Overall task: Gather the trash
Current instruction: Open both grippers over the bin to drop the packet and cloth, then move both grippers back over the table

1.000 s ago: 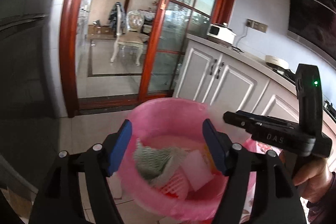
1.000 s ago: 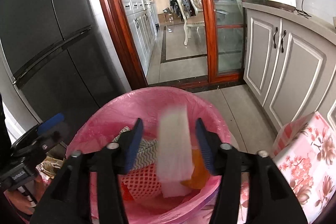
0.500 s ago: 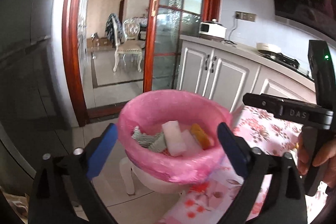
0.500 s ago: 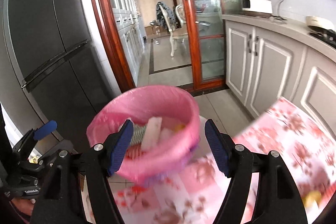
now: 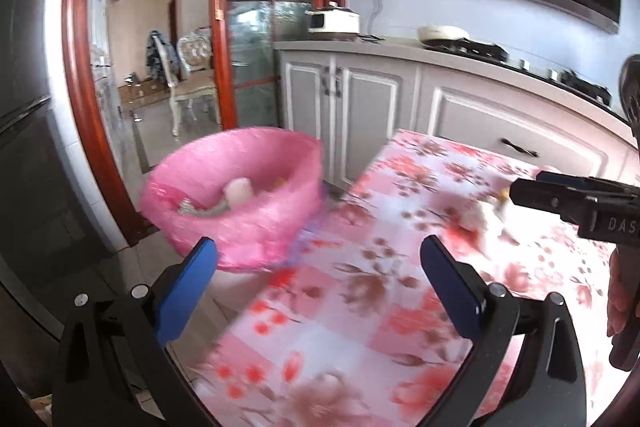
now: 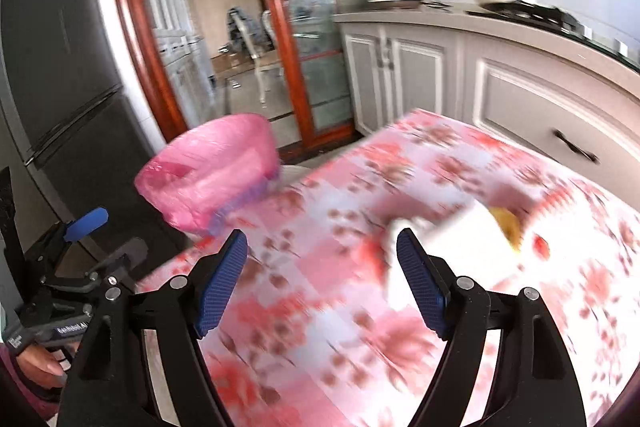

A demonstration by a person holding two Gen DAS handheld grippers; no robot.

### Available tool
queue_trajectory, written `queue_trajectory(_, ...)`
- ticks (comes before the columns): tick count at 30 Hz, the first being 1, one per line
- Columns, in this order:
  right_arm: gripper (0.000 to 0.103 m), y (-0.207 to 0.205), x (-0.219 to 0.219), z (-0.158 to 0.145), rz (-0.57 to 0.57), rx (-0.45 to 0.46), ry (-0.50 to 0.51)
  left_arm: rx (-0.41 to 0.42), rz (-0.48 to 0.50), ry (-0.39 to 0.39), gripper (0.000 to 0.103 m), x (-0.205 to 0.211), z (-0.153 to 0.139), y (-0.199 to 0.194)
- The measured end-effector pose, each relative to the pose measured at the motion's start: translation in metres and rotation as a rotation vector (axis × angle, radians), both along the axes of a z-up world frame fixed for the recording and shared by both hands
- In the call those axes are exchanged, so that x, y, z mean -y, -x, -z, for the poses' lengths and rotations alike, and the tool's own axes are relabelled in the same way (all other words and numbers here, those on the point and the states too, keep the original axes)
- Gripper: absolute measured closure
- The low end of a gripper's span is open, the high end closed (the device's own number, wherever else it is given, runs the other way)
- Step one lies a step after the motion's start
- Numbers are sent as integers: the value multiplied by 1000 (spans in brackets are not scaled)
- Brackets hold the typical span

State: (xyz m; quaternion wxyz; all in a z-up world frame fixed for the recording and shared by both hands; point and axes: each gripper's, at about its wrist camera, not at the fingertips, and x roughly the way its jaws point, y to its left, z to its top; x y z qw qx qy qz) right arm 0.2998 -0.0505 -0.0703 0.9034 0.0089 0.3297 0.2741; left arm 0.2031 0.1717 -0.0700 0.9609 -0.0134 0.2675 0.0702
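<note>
A bin lined with a pink bag [image 5: 236,195] stands at the table's far left corner, with white and patterned trash inside; it also shows in the right wrist view [image 6: 212,175]. My left gripper [image 5: 320,287] is open and empty over the floral tablecloth [image 5: 360,307]. My right gripper [image 6: 322,279] is open and empty above the table [image 6: 320,307]. Blurred white trash with a yellow piece [image 6: 472,239] lies just beyond its right finger, and shows in the left wrist view [image 5: 484,215].
White kitchen cabinets [image 5: 360,107] and a counter with appliances run behind the table. A dark fridge [image 6: 52,67] stands left, next to a red-framed glass door [image 6: 288,39]. The right gripper's body [image 5: 580,203] reaches in from the right of the left wrist view.
Both grippers have pulled back from the pink bin and swung right over the table. The white piece dropped from the right gripper into the bin. Both sets of fingers opened wider.
</note>
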Motion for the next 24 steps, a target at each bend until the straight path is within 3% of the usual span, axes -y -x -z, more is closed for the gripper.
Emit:
queue_trajectory(15,30,37,107,38,219,-45,20,-34,129,0,5,85,17,-5)
queue_trajectory(24,30,32,123,52,300,-81,3,-41,174,-62,5,116,36,-14)
